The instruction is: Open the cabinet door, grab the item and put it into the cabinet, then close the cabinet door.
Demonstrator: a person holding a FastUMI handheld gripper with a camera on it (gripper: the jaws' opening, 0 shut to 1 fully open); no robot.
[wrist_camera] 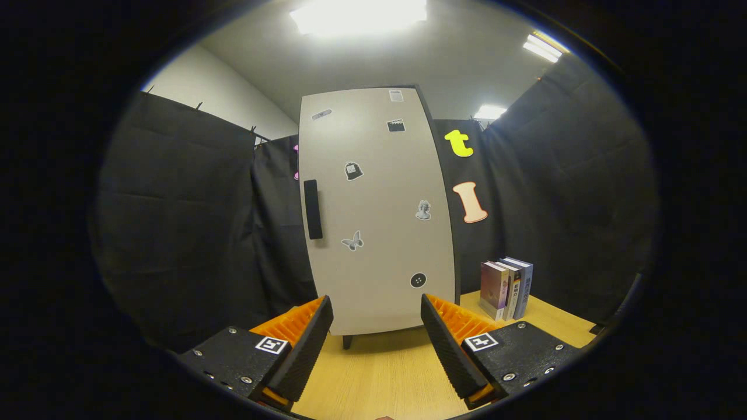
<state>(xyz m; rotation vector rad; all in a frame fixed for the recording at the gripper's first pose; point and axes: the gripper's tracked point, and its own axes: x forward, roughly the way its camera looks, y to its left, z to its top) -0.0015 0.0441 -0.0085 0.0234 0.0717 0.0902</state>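
The gripper (376,326), fingers spread wide and holding nothing, faces the tall upright cabinet (373,216), door shut; books (506,289) stand upright right of the cabinet.

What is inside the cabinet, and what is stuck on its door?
The cabinet door is closed, so the inside is hidden. On it are a dark handle and several stickers. The gripper is open, holding nothing.

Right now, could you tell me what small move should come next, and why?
Probably move the open gripper forward and up-left toward the handle: the door looks shut, and the books stand untouched beside the cabinet.
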